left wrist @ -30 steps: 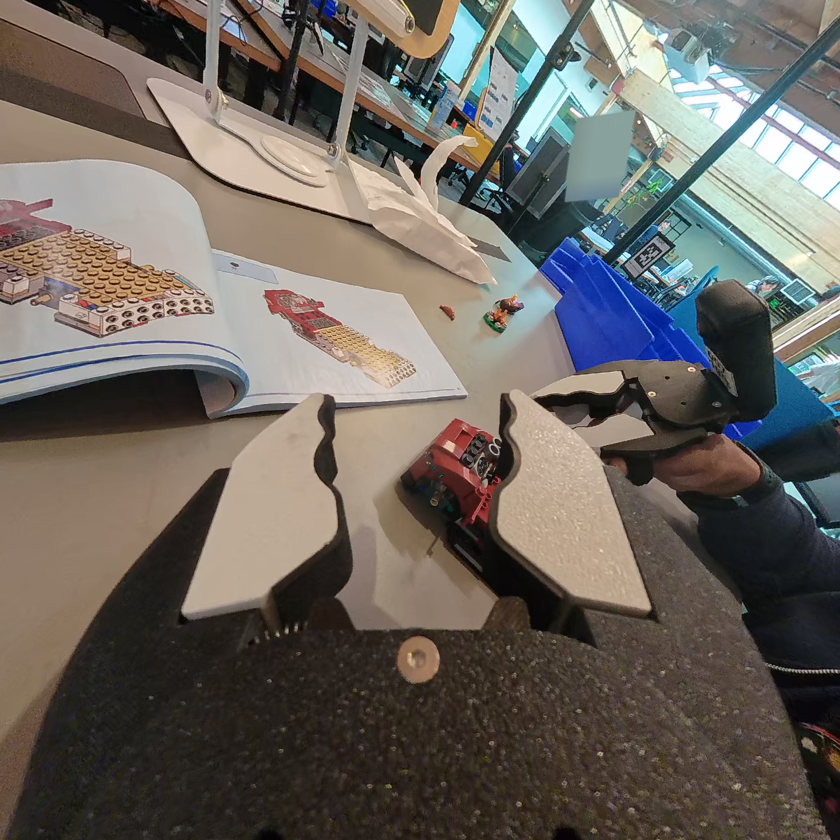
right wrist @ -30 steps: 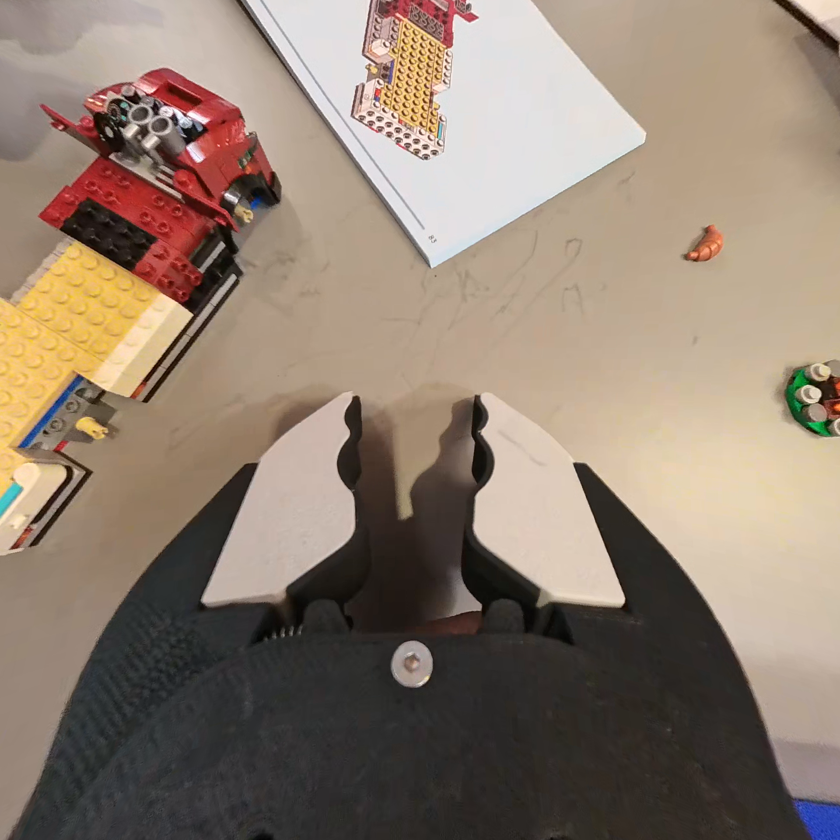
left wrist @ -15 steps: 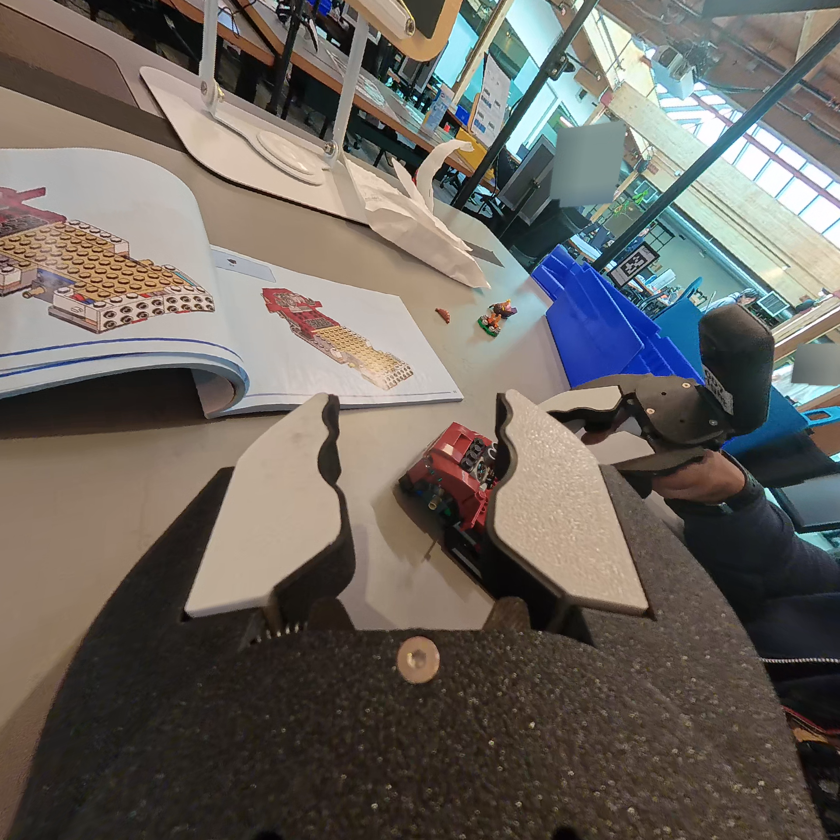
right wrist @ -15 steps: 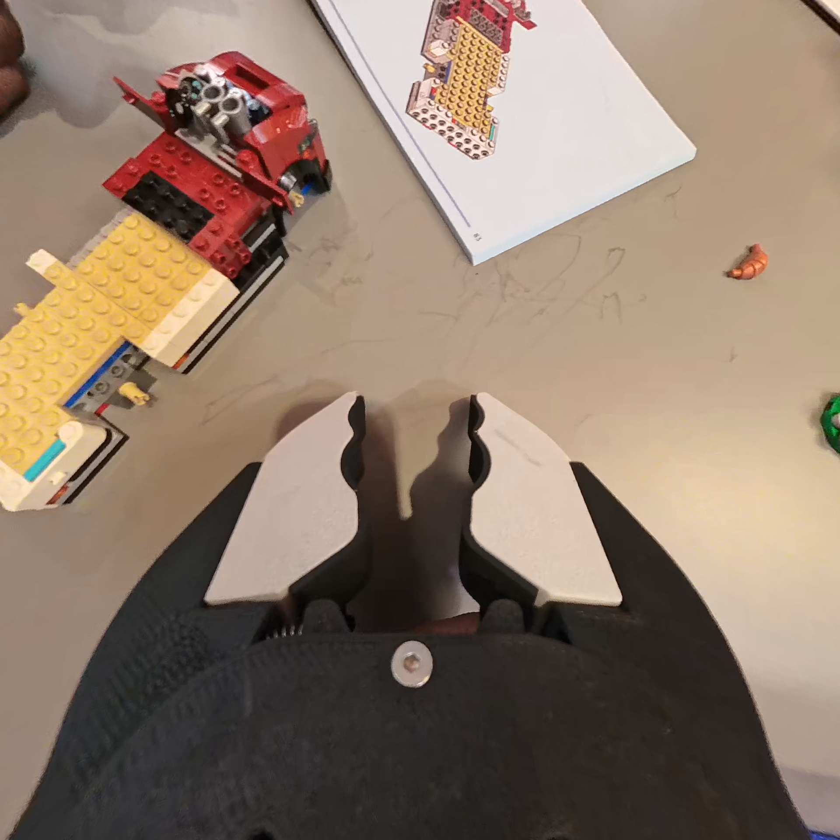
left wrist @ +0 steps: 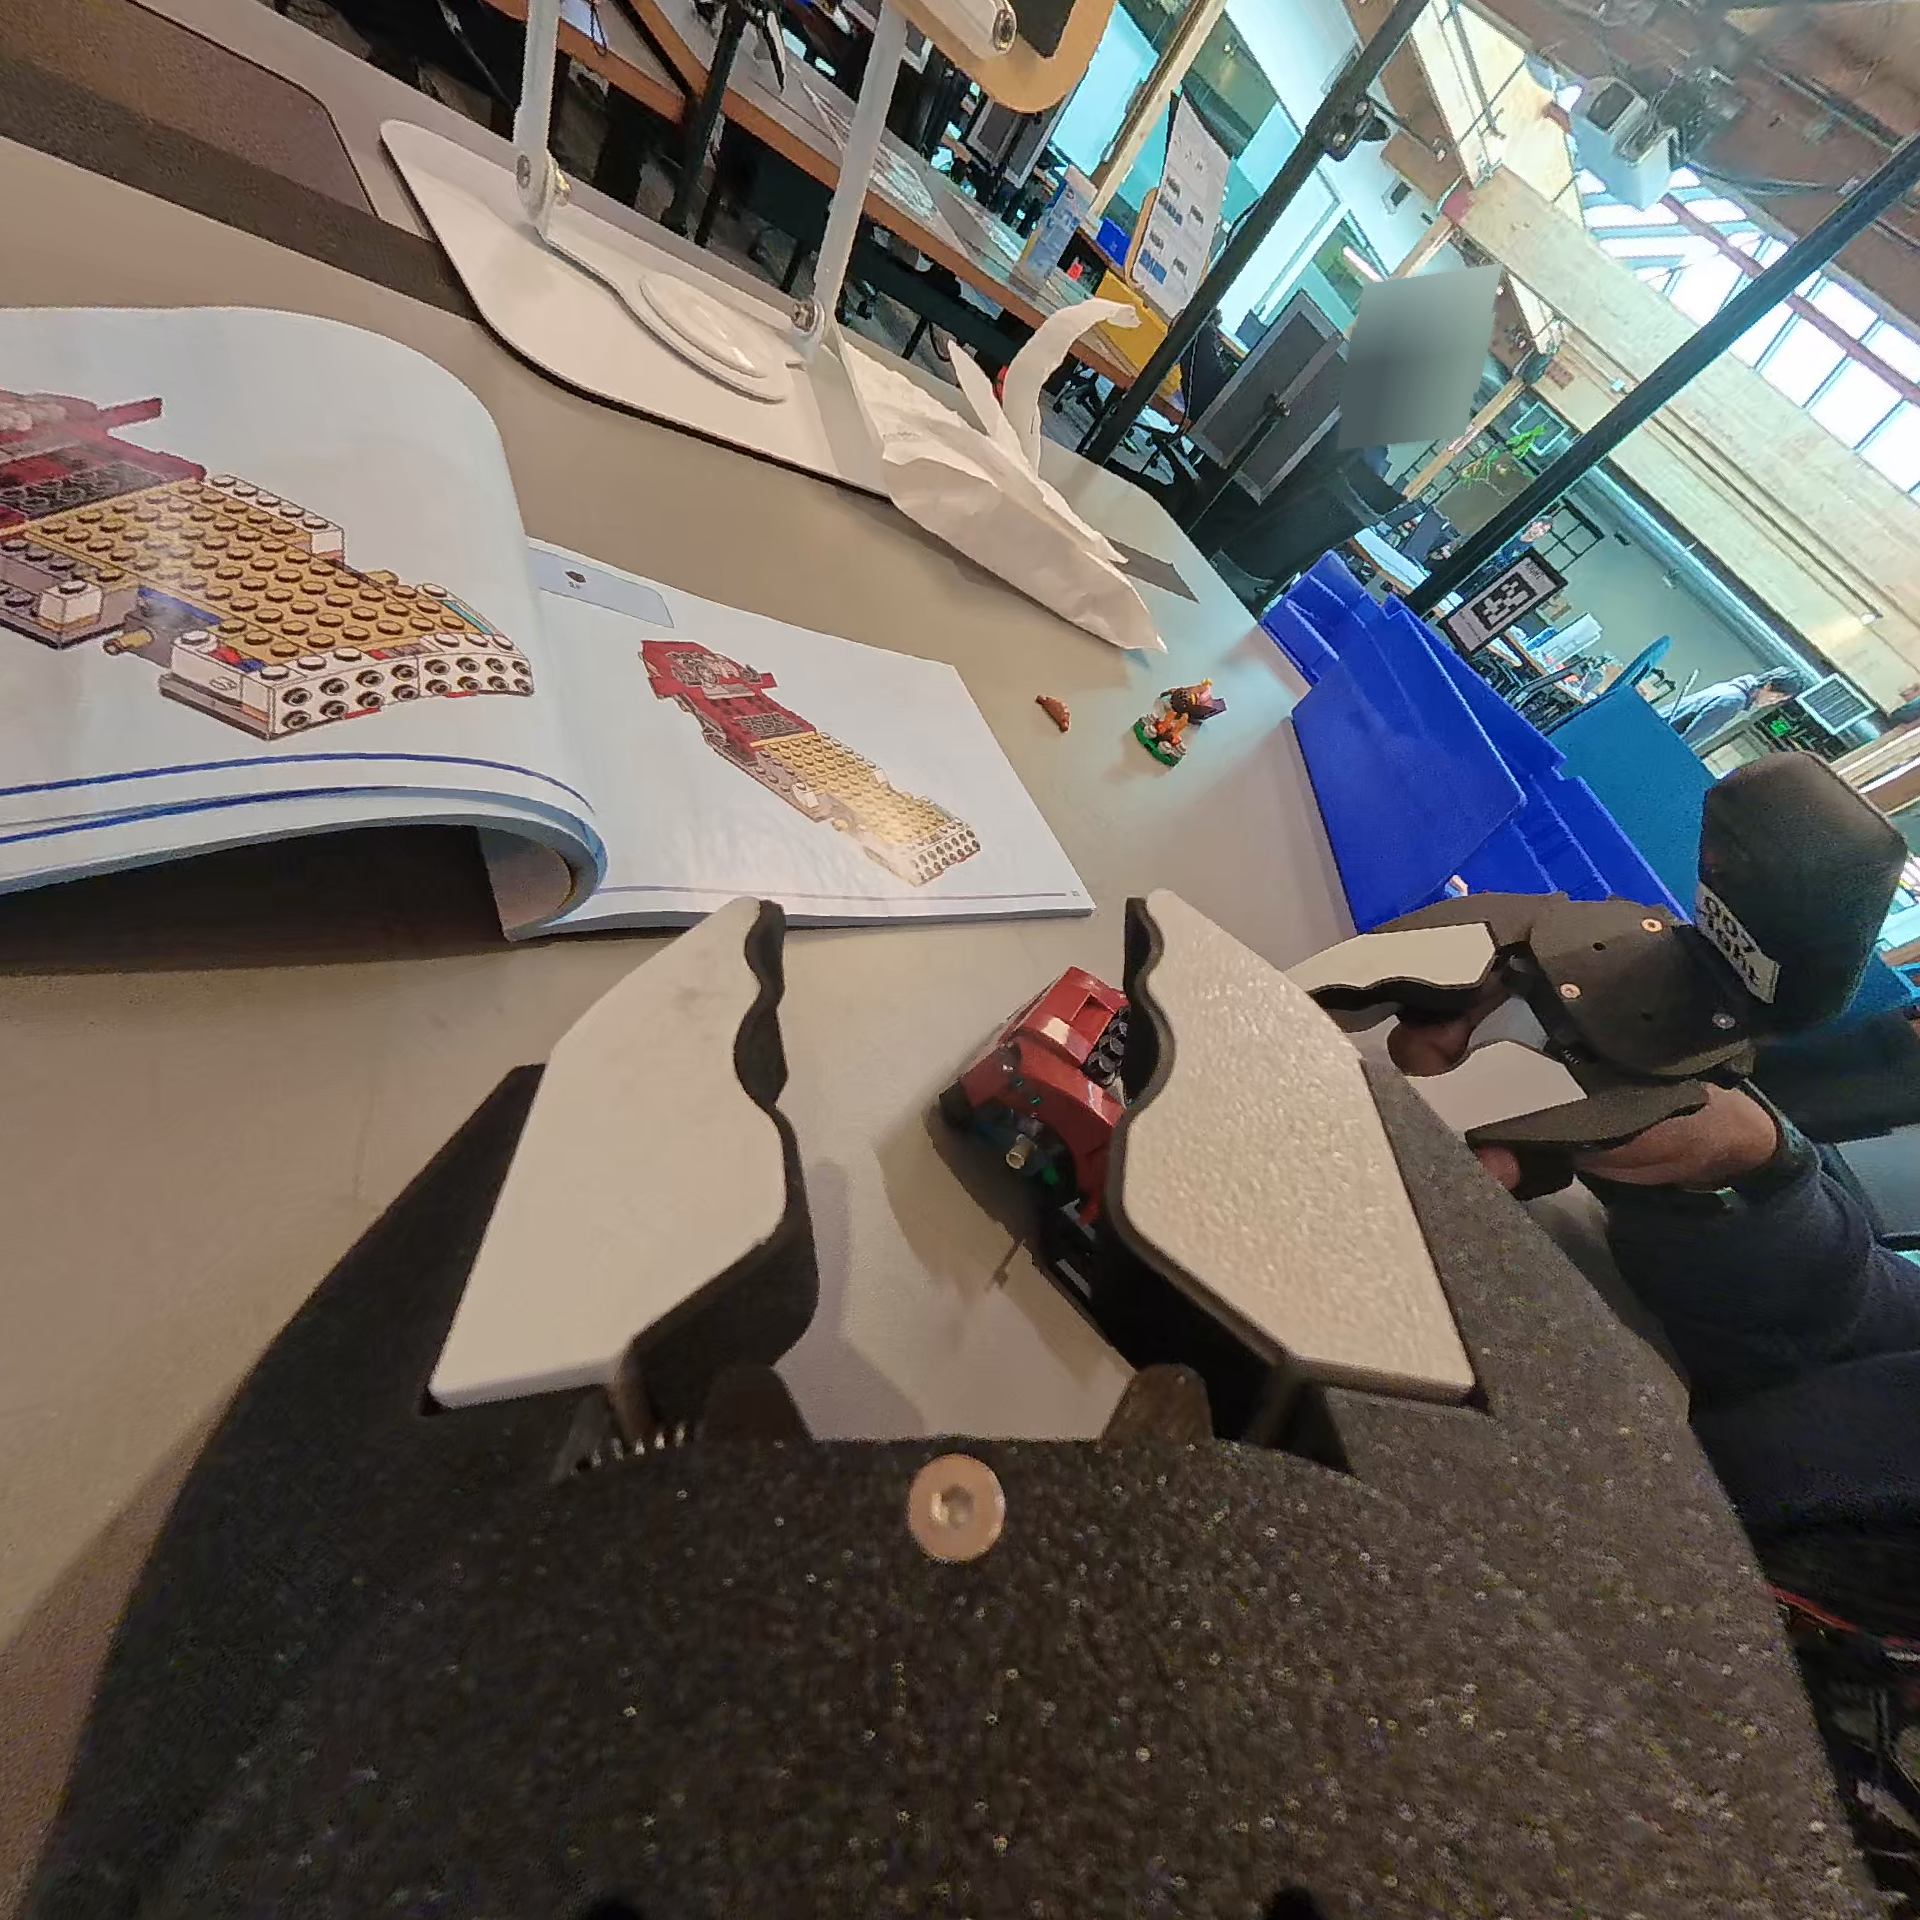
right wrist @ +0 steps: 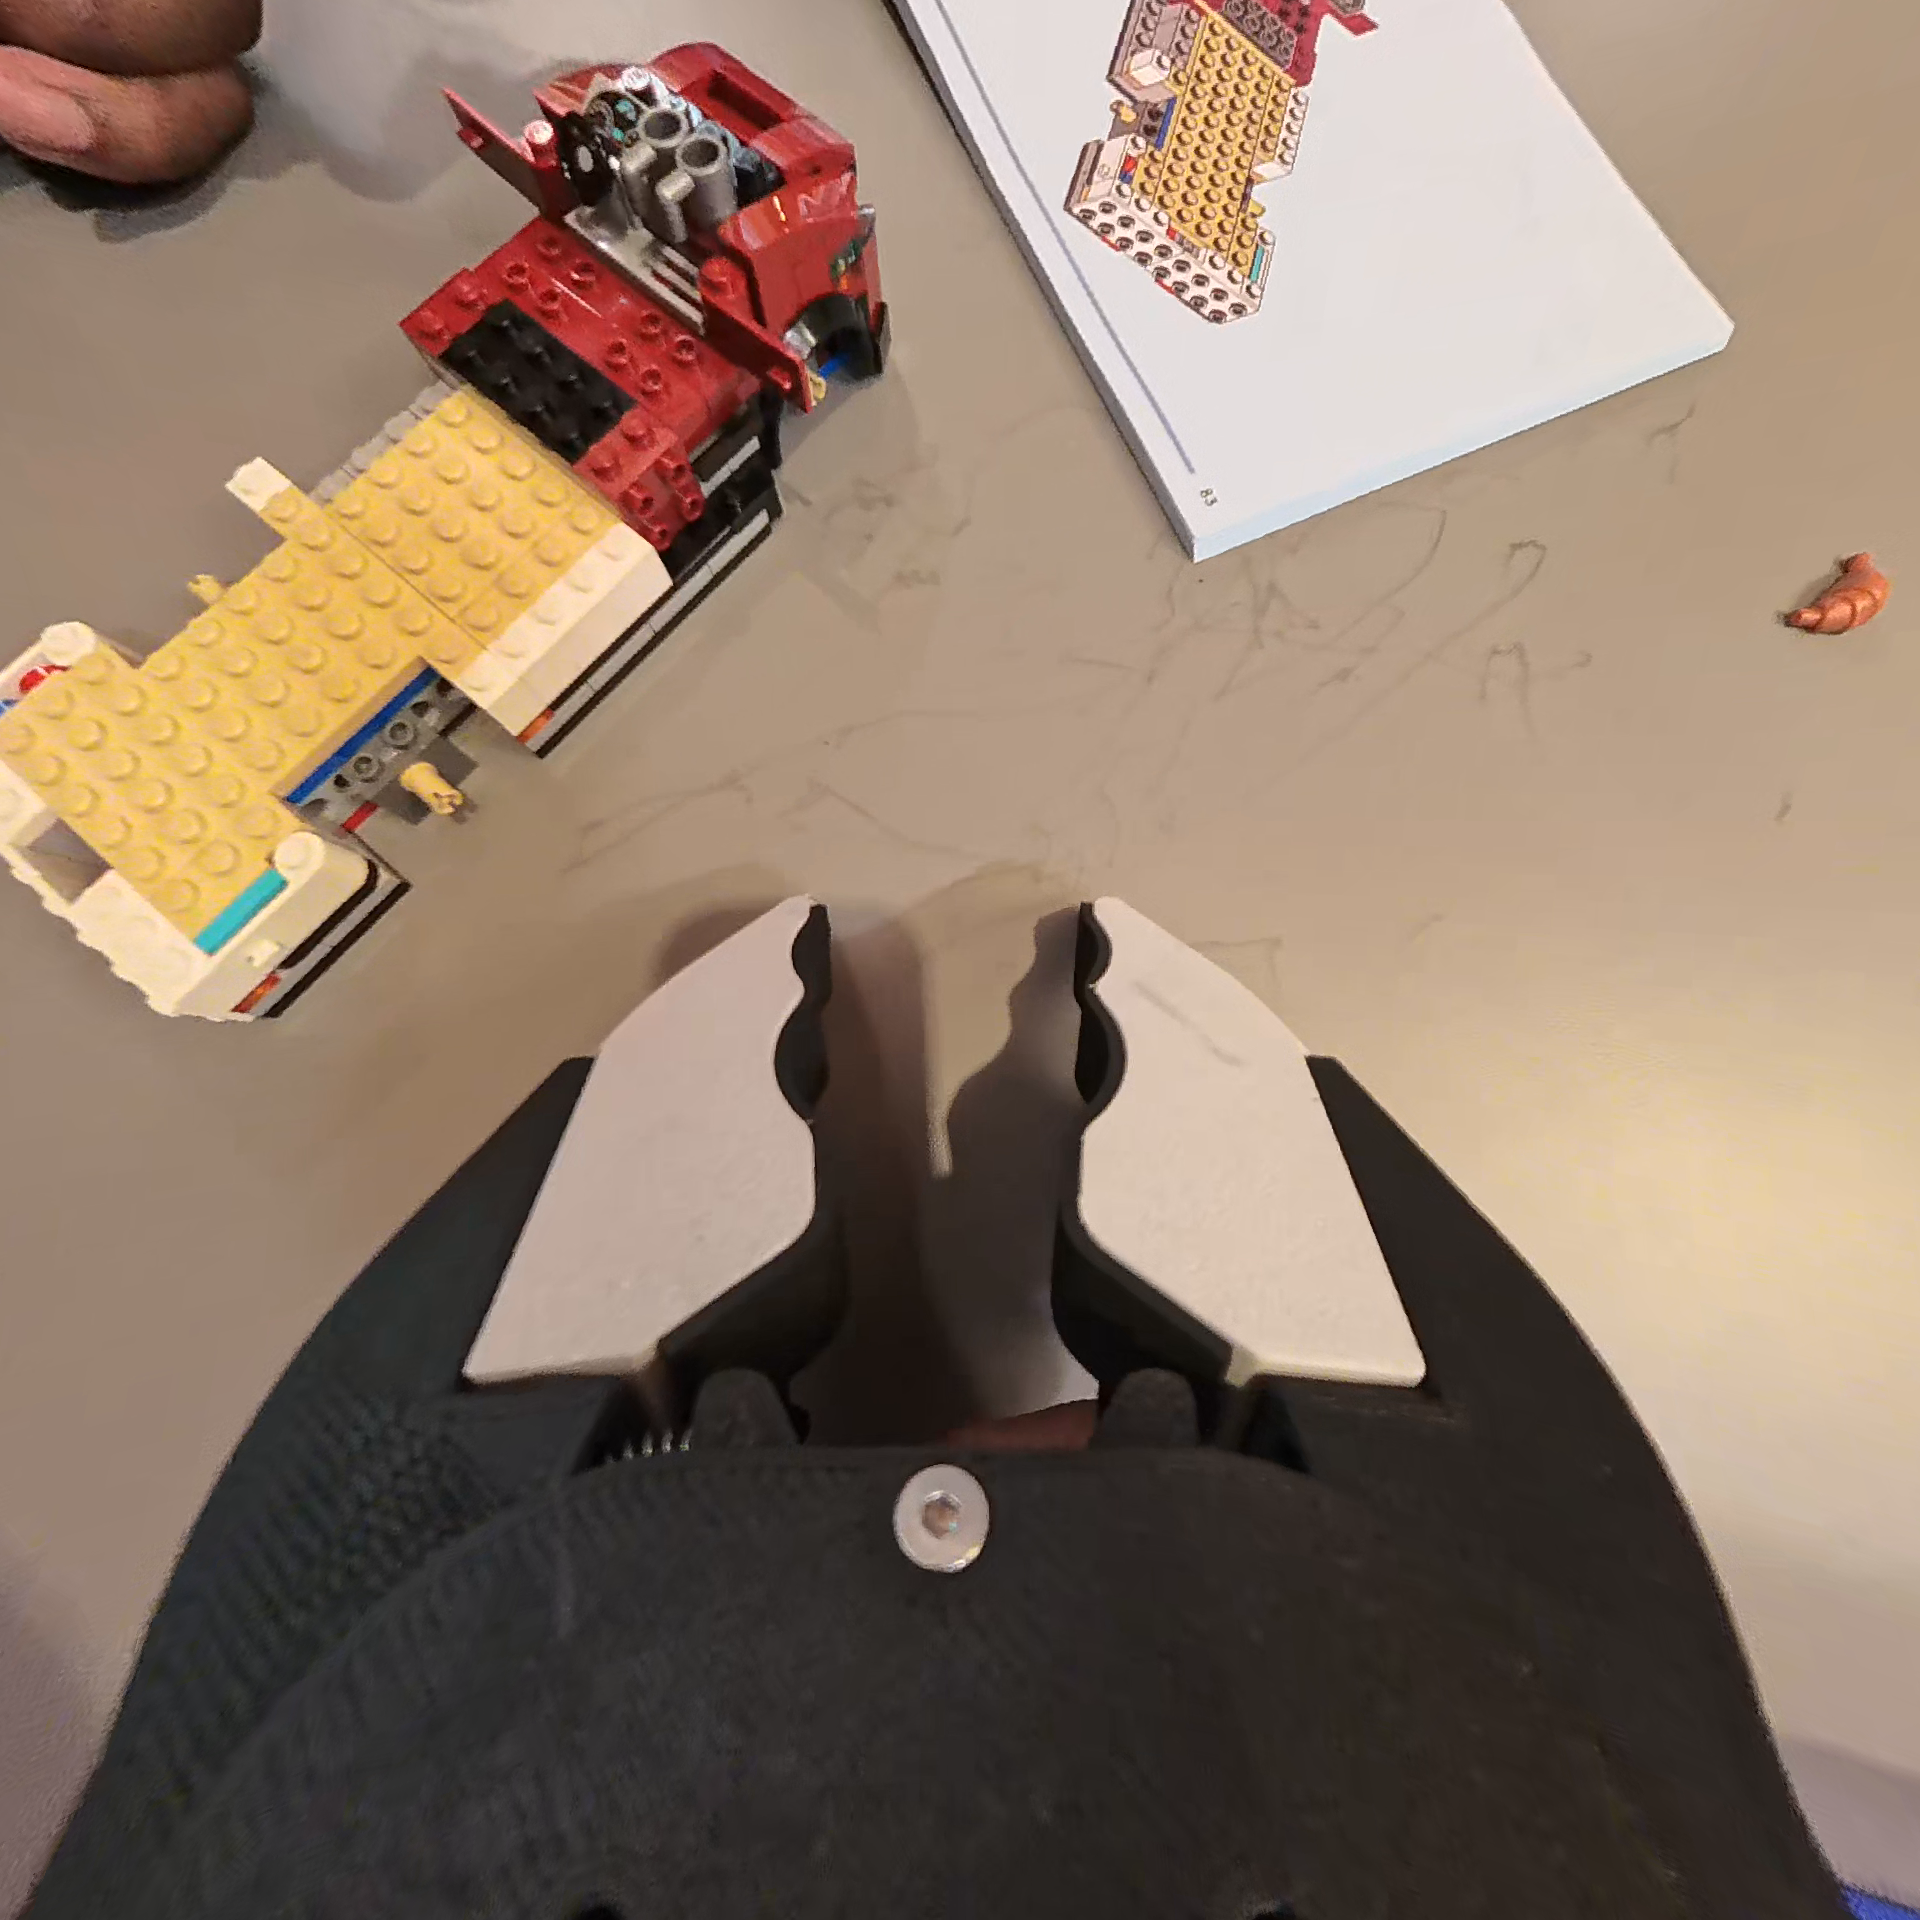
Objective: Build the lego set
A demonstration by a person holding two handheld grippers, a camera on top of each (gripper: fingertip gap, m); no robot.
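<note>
Risk, left side: my left gripper point(left wrist: 951, 920) sits low on the grey table point(left wrist: 260, 1091) with the red cab of the brick-built truck point(left wrist: 1044, 1070) just inside its right finger point(left wrist: 1247, 1122). I judge that a small sideways drift would shove the model or pop loose a cab piece.

Risk, middle: the open instruction booklet point(left wrist: 831, 727) lies just beyond the fingertips; pushing forward could catch its near edge and crumple a page.

Risk, right side: my right gripper point(right wrist: 951, 914) hangs over bare table, well apart from the truck point(right wrist: 436, 561); a careless sweep could scatter the small brown croissant piece point(right wrist: 1839, 608).

Left gripper: jaws spread wide, nothing pinched. I cannot tell whether the right finger touches the cab; the left finger point(left wrist: 644, 1122) stands clear of it.

Right gripper: jaws partly spread, only tabletop between the fingers, nothing held or touched.

Truck: flat on the table, tan-and-white rear end toward me, red cab toward the booklet point(right wrist: 1351, 260).
</note>
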